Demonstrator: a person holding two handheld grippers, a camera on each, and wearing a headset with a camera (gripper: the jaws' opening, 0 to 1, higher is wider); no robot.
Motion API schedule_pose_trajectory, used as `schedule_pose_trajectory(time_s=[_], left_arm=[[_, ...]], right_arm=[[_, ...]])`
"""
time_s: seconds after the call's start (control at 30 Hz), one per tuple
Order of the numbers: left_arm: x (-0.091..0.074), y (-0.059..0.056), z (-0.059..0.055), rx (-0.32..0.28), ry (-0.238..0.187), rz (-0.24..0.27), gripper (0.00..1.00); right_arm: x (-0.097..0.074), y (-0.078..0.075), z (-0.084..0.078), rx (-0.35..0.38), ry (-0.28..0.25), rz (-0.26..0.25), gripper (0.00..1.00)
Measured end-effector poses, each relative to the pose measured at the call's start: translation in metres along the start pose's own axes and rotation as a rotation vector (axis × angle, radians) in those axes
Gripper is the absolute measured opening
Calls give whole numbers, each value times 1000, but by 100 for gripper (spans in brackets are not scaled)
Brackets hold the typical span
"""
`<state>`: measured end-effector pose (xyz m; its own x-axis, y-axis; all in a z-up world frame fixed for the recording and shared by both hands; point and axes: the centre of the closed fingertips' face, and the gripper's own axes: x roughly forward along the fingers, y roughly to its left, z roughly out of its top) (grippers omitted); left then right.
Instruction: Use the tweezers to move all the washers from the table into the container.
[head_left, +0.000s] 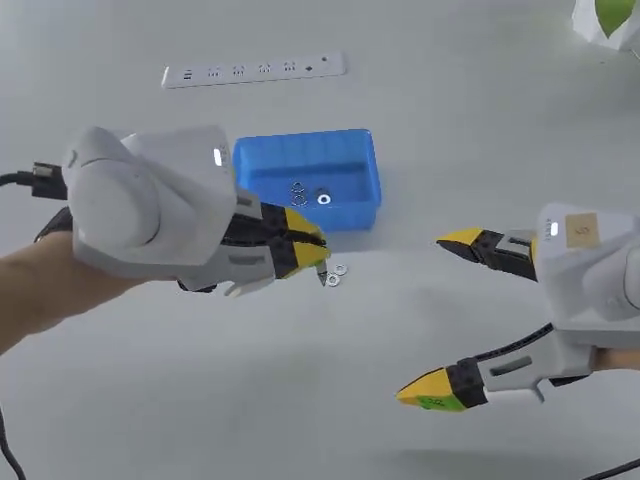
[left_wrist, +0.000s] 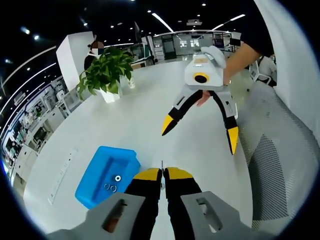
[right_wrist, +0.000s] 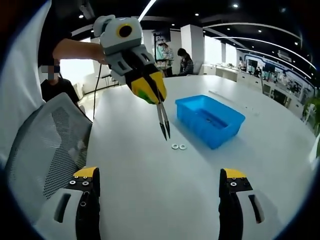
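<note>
Nearest to us is the left gripper (head_left: 312, 243), a bulky, smooth white plastic shell tapering to black jaws with yellow tips. Those jaws are pressed together and pinch slim metal tweezers (right_wrist: 163, 122), whose thin, pointed prongs slant down toward the tabletop. The forearm behind it comes in from the left, with a black cable trailing off the shell. The tweezer tips sit just beside two flat washers (head_left: 335, 272), small shiny metal rings lying side by side on the table; we cannot tell whether the tips touch them. Just beyond stands the container (head_left: 355, 215), a shallow rectangular tray of glossy blue plastic, and three more washers (head_left: 323, 198) lie on its floor. The right gripper (head_left: 438, 317) comes in from the right, held off to the side, well apart from the washers. Its two long black-and-yellow jaws are spread wide with nothing between them. Our work surface is a matte white table (head_left: 300, 400), large and with a curved edge. A white power strip (head_left: 255, 70) lies behind the container, and a leafy green plant (left_wrist: 105, 72) in a white pot stands farther along. A grey mesh chair (right_wrist: 45, 145) stands at the table's edge. Around us is a bright open office with a dark ceiling, strip lights and spotlights, and people in the background.
</note>
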<state>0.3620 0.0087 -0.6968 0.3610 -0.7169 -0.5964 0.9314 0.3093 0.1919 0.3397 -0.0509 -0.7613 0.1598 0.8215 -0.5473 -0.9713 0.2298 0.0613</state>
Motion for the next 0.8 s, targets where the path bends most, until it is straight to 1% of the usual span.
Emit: schedule_pose_trajectory(time_s=[0.13, 0.2, 0.23, 0.33, 0.47, 0.6, 0.8], left_arm=[[2, -1, -1, 0, 7, -5, 7], [3, -1, 0, -12, -1, -8, 7], [4, -1, 1, -14, -6, -9, 7], [6, -1, 1, -5, -2, -12, 7], [9, -1, 0, -6, 0, -17, 7], [12, 0, 0, -5, -4, -19, 7], [17, 1, -1, -9, -3, -28, 7]], right_arm=[[0, 3, -4, 28, -4, 3, 100], [0, 7, -6, 33, -4, 5, 100], [1, 8, -7, 34, 0, 8, 100], [2, 14, -11, 39, 10, 17, 100], [2, 17, -15, 50, 19, 21, 100], [2, 18, -16, 65, 15, 23, 100], [0, 16, -17, 84, 11, 9, 100]])
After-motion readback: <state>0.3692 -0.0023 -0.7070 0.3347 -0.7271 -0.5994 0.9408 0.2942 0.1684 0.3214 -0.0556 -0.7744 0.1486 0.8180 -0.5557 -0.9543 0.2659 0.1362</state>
